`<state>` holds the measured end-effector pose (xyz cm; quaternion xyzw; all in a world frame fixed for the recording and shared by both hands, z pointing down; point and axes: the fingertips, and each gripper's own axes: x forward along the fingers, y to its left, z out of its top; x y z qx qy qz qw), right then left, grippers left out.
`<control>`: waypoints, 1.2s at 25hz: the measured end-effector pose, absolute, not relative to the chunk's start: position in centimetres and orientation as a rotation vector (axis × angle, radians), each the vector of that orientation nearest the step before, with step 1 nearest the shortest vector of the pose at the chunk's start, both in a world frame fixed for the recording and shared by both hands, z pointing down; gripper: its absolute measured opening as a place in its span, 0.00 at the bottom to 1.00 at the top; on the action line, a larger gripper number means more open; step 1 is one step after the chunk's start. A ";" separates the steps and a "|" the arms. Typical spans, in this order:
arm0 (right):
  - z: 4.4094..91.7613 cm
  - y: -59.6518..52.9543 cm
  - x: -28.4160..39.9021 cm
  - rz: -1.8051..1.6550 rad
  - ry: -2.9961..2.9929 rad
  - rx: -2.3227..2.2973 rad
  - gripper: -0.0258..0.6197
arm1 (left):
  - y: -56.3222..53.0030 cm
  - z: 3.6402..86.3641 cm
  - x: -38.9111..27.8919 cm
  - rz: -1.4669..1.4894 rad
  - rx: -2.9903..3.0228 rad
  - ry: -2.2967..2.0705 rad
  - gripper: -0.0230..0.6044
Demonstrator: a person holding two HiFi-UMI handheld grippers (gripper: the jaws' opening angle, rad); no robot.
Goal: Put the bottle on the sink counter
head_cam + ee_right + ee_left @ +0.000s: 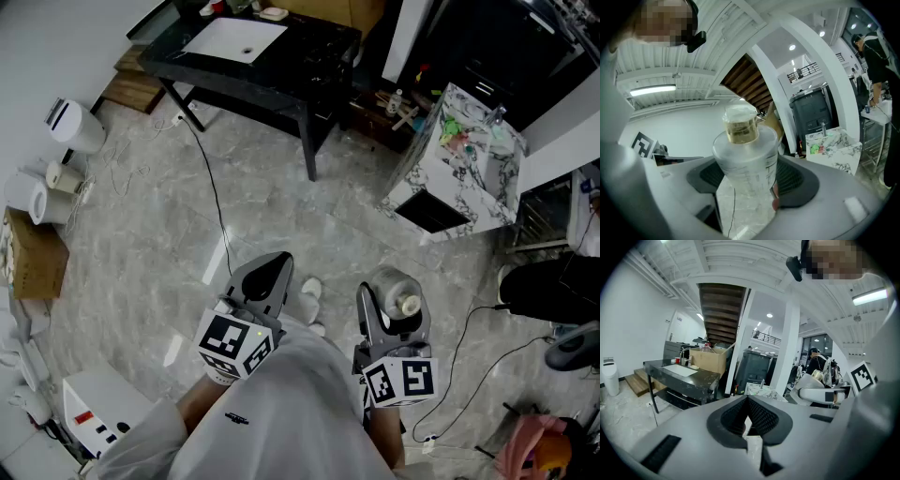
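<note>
The right tongs (394, 305) are pinching the clear bottle (746, 164) and holding it well apart from the sink worktop (314, 58), a gap only the head view is showing. The left gripper view is showing the left tongs (747, 403) pressed together, empty.

Bottle (408, 305) in right tongs (394, 287), sink counter (309, 56) ahead

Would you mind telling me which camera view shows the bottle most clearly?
The right gripper view: the bottle fills the centre, held between the right gripper's jaws, its clear body and pale cap plain. The head view shows it small, from above. The left gripper view gives only a tiny glimpse at its right.
</note>
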<state>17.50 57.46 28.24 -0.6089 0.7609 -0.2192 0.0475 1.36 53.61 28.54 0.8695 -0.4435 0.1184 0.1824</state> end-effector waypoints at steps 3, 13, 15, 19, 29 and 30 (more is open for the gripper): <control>28.3 60.9 15.3 -0.588 2.402 -1.846 0.58 | 58.6 28.2 0.3 0.338 2.482 -1.209 0.05; 28.5 68.4 10.7 -0.621 2.379 -1.865 0.58 | 66.0 28.9 -4.7 0.323 2.488 -1.240 0.05; 28.2 68.5 9.8 -0.604 2.385 -1.884 0.57 | 65.9 28.6 -5.5 0.319 2.490 -1.237 0.05; 27.4 67.7 7.2 -0.572 2.389 -1.908 0.58 | 64.9 26.7 -8.5 0.268 2.507 -1.254 0.05; 26.5 65.5 0.4 -0.533 2.397 -1.967 0.58 | 62.0 25.8 -15.2 0.184 2.516 -1.215 0.05; 26.4 65.2 -0.2 -0.528 2.396 -1.971 0.58 | 61.7 25.8 -15.8 0.180 2.521 -1.208 0.05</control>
